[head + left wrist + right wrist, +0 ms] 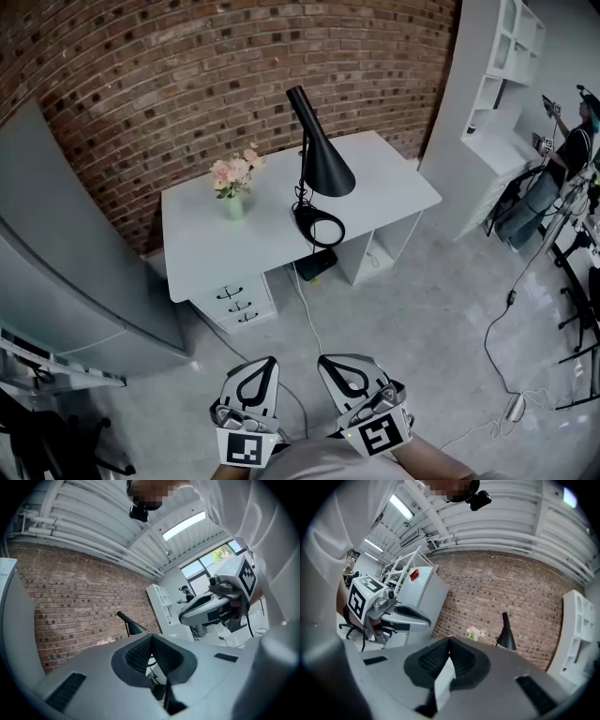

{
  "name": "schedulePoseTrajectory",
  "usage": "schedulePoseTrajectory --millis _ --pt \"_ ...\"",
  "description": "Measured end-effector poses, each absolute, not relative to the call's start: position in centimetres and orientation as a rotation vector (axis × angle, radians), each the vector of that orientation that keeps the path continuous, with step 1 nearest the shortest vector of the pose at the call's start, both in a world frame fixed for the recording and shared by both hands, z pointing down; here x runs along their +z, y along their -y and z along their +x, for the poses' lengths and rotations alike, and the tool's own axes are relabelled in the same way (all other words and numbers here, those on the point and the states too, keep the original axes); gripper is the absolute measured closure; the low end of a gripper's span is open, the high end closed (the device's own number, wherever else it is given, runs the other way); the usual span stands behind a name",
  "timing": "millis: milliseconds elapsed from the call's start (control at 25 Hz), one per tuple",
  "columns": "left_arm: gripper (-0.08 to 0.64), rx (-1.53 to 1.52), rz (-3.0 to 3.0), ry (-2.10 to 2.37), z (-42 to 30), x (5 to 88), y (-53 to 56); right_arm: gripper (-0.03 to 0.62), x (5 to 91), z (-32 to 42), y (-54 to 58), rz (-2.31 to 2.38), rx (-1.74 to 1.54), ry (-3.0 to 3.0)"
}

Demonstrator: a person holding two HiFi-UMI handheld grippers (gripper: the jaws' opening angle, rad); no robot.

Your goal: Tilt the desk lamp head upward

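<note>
A black desk lamp (325,169) stands on the white desk (394,187) against the brick wall. Its cone shade opens downward over its ring-shaped base (319,226). Both grippers are held low near the person's body, about a metre short of the desk. My left gripper (258,364) and right gripper (336,361) are side by side, both shut with nothing between the fingers. The left gripper view shows the lamp (133,626) far beyond the closed tips (151,637). In the right gripper view the lamp (506,634) likewise stands well past the closed tips (450,641).
A green vase of pink flowers (234,183) stands left of the lamp. A drawer unit (236,300) and a black object (317,264) sit under the desk, and a white cable (305,300) runs down to the floor. Grey cabinet (75,272) left; white shelves (511,56) and a person (572,141) right.
</note>
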State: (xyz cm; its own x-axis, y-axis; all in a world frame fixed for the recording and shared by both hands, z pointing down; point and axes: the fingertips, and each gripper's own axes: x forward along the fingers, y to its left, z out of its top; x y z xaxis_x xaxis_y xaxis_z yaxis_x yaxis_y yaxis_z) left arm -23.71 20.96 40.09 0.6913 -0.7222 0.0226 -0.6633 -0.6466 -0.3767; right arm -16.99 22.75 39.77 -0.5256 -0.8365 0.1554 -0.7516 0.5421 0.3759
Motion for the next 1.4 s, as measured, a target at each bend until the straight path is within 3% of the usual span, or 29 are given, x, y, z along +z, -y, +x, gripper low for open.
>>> schedulePoseTrajectory --millis 200,760,1400 --pt "0.554 -0.249 -2.589 -1.067 -22.0 41.1 -19.3 0.575 40.5 -15.2 -21.9 1.341 -0.339 2.448" --pt "0.554 -0.184 -2.482 -1.308 -7.6 38.8 -12.7 0.575 40.7 -1.0 -15.3 1.157 -0.388 2.576" --pt "0.554 -0.169 -2.495 -1.333 -5.7 39.0 -7.6 0.575 39.7 1.2 -10.1 1.144 -0.445 2.598"
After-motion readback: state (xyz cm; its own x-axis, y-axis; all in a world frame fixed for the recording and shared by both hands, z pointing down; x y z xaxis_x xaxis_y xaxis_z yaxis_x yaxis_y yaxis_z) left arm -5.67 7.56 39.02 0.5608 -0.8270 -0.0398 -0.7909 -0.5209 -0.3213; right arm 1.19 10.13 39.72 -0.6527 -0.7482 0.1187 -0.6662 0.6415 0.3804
